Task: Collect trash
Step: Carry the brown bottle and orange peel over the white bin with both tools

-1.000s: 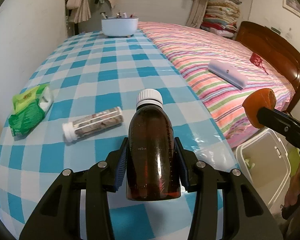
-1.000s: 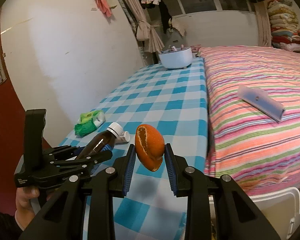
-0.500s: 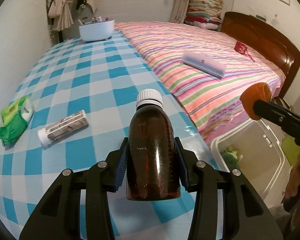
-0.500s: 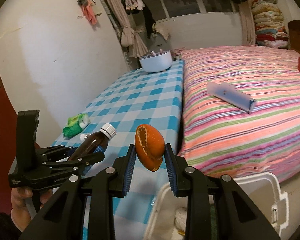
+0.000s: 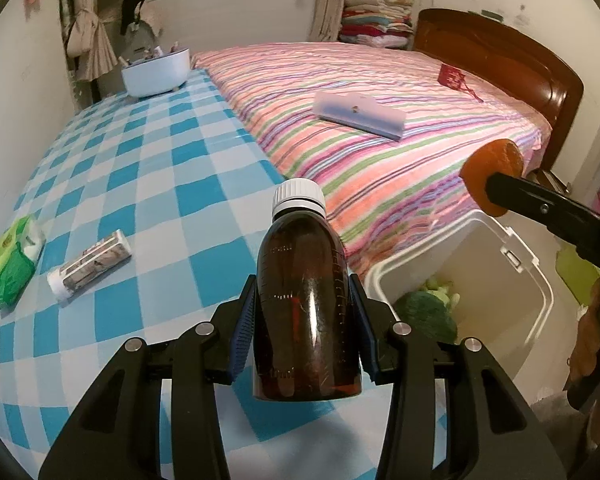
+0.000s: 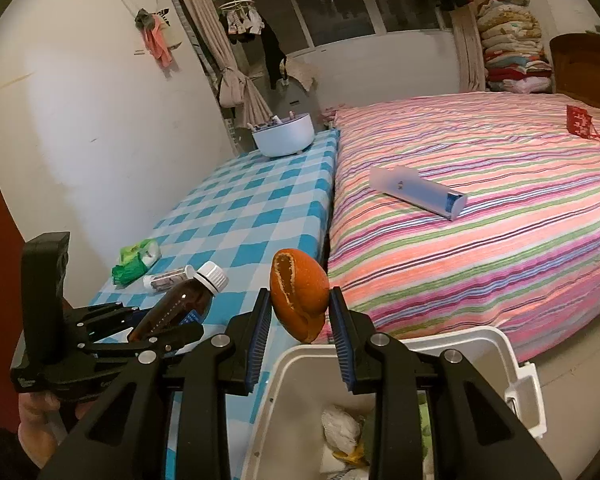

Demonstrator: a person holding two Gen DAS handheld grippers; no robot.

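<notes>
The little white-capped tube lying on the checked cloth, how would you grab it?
Grip the small patterned tube with the white cap around its middle, coming from above with the fingers across its width: it lies flat on the blue-checked tablecloth, with clear cloth along both long sides.

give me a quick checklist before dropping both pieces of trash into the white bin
1. Right gripper clamped on the orange peel piece: ok.
2. Left gripper clamped on the brown plastic bottle with white cap: ok.
3. White plastic bin open, no lid over it: ok.
4. Peel above the bin opening: ok, just past its near rim.
5. Bottle above the bin: not ok, it hangs over the blue checked tablecloth, bin off to its right.
6. Room left in the bin: ok, trash covers only the bottom.
</notes>
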